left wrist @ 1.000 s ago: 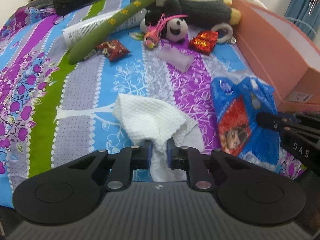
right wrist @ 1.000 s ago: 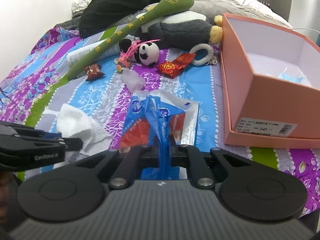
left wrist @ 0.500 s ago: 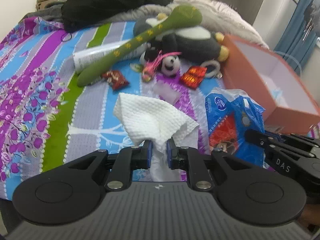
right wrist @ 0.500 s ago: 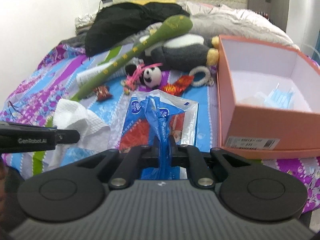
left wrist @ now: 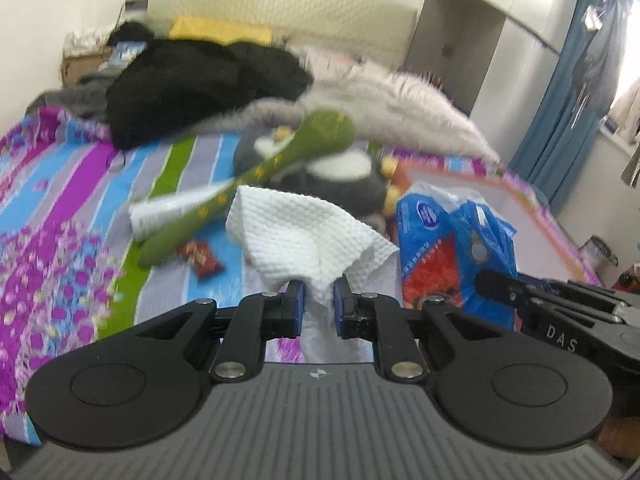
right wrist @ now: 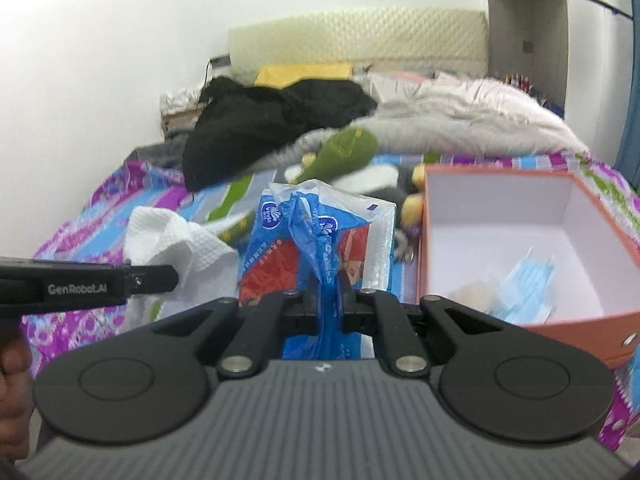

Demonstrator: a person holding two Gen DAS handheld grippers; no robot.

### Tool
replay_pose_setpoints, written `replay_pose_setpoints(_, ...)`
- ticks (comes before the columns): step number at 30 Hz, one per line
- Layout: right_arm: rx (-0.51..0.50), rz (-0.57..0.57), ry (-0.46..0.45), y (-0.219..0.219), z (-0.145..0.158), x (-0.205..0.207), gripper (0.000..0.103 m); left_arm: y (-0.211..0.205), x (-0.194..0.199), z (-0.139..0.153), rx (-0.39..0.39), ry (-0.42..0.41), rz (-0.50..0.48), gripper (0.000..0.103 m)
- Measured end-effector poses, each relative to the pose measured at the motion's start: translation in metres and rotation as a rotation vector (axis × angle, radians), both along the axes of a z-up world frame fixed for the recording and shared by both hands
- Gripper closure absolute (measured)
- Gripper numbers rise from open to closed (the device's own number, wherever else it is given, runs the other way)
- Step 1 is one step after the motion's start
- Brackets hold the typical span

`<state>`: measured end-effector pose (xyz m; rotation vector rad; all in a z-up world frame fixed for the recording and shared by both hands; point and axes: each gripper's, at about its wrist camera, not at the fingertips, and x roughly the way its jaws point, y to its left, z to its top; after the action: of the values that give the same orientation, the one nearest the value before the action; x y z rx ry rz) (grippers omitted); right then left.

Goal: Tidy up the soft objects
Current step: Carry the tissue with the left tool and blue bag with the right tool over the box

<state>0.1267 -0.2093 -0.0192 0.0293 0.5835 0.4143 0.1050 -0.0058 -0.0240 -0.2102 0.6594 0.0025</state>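
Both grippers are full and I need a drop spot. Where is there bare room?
The orange box has bare floor behind the blue masks. Striped bedspread left of the green plush is bare too. Around the penguin plush it is crowded.

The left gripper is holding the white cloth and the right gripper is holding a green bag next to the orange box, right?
Almost. The bag pinched in the right gripper is blue, with red and white print, not green, as the right wrist view shows. The rest holds: the left gripper is shut on the white cloth, and the orange box sits just beside the bag.
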Motion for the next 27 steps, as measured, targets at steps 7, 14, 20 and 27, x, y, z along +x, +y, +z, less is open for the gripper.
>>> replay_pose_setpoints(7,0.017,-0.062,-0.08,-0.03,0.03,0.01,0.093,-0.02,0.022,0.039,-0.036,-0.098,-0.052,0.085)
replay_pose_setpoints(14,0.008,-0.154,-0.111,-0.068,0.036,0.031,0.093,-0.062,0.065,0.045,-0.059,-0.112,-0.155,0.085)
replay_pose_setpoints(20,0.006,-0.235,-0.071,-0.103,0.017,0.059,0.093,-0.106,0.11,0.021,-0.077,-0.049,-0.245,0.085)
replay_pose_setpoints(27,-0.003,-0.303,0.051,-0.135,-0.022,0.093,0.093,-0.149,0.167,-0.027,-0.08,0.092,-0.321,0.085)
